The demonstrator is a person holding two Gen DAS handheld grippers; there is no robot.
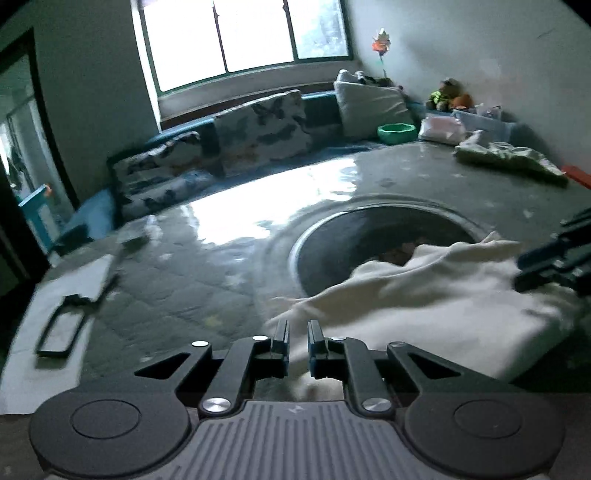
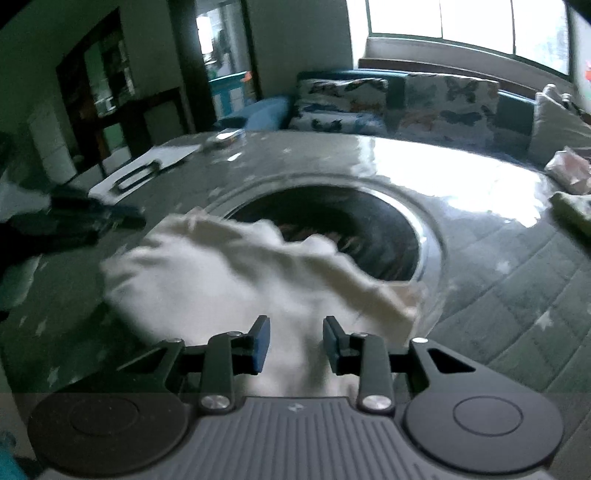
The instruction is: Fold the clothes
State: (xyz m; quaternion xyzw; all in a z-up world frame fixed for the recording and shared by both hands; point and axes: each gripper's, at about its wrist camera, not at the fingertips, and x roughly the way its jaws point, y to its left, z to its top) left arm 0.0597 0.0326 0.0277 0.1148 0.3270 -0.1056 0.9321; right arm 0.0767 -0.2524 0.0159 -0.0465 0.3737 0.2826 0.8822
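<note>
Fabric fills the space closest to both cameras: a white, soft, rumpled cloth garment (image 1: 436, 295) lies on the grey-green quilted table cover with pale stars (image 1: 177, 280), its far edge draped over the near rim of the round dark recessed basin (image 1: 388, 236) set in the middle of the table. The left gripper (image 1: 297, 341) has its blue-padded fingers drawn narrow, with only a slim gap between them, over the near left corner of the garment; whether cloth is pinched there cannot be told. The right gripper (image 2: 294, 343) has its fingers set at a moderate width apart, with white cloth showing between and below them, on the near side of the basin; a grip cannot be confirmed. In the left wrist view the right gripper comes in at the right of the basin, above the garment. Left of the basin, near the table's edge, lie a white sheet of paper (image 1: 77, 277) and a dark flat rectangular device (image 1: 61, 334). Beyond the basin on the right rests a pale green crumpled cloth (image 1: 509, 157). Farther back, past the table, stand a blue sofa with butterfly-print cushions (image 1: 258, 129), a green bowl (image 1: 396, 132) and a bright window (image 1: 243, 35).
</note>
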